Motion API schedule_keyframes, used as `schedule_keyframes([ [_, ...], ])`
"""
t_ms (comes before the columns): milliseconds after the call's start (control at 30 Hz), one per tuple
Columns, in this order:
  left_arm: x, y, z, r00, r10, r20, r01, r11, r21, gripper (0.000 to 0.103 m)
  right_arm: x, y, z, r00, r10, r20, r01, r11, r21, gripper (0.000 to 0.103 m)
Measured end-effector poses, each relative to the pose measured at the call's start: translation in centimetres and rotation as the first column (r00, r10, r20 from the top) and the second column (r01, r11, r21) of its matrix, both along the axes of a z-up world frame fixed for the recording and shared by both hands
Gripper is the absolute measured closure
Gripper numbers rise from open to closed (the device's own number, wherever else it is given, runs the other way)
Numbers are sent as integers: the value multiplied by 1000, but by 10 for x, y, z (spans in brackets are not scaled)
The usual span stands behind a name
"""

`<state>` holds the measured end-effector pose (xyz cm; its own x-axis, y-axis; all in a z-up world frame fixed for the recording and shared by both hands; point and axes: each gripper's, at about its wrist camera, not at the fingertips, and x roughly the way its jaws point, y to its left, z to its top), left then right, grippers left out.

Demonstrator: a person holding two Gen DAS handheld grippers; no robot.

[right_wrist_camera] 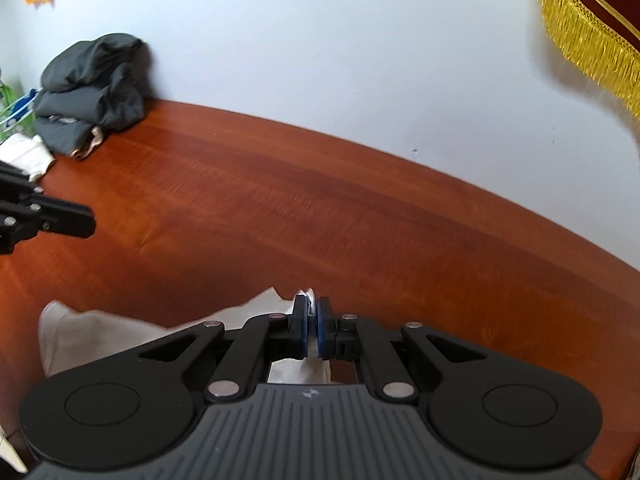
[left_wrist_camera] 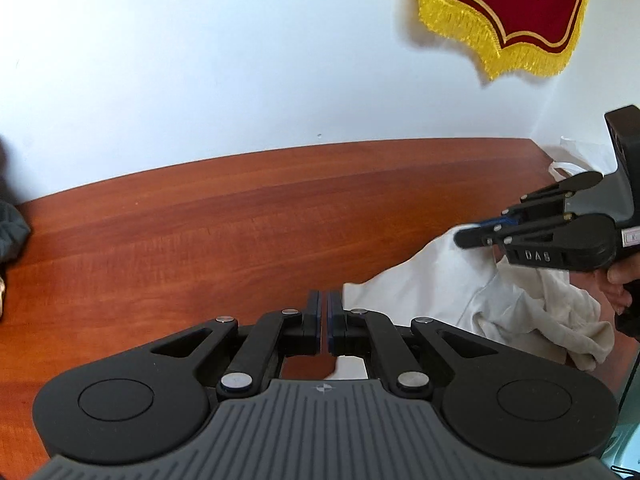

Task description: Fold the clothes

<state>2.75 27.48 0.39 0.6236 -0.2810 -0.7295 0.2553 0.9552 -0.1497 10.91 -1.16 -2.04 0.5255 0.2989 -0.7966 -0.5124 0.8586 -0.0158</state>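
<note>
A white garment (left_wrist_camera: 460, 288) lies crumpled on the brown wooden table (left_wrist_camera: 240, 220) at the right. My left gripper (left_wrist_camera: 324, 300) is shut with nothing between its pads, just left of the garment's edge. My right gripper (right_wrist_camera: 313, 312) is shut on a fold of the white garment (right_wrist_camera: 120, 332), holding it a little above the table. The right gripper also shows in the left wrist view (left_wrist_camera: 476, 234), with cloth at its tip. The left gripper's fingers (right_wrist_camera: 68, 220) show at the left of the right wrist view.
A pile of dark grey clothes (right_wrist_camera: 92, 88) sits at the table's far left against the white wall, with a white cloth (right_wrist_camera: 28, 156) beside it. A red banner with gold fringe (left_wrist_camera: 508, 12) hangs on the wall. A white bag (left_wrist_camera: 568, 160) lies past the table's right end.
</note>
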Motion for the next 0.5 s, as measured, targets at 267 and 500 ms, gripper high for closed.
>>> schedule_keyframes([
  [267,-5,15,-26,995,-19,-96,20,1000,4,93,51,-2,-16,994,-104,42,107,993,-54,98],
  [500,-39,21,-51,984,-33,-177,35,999,4,79,85,-23,-25,980,-184,75,190,979,-80,98],
])
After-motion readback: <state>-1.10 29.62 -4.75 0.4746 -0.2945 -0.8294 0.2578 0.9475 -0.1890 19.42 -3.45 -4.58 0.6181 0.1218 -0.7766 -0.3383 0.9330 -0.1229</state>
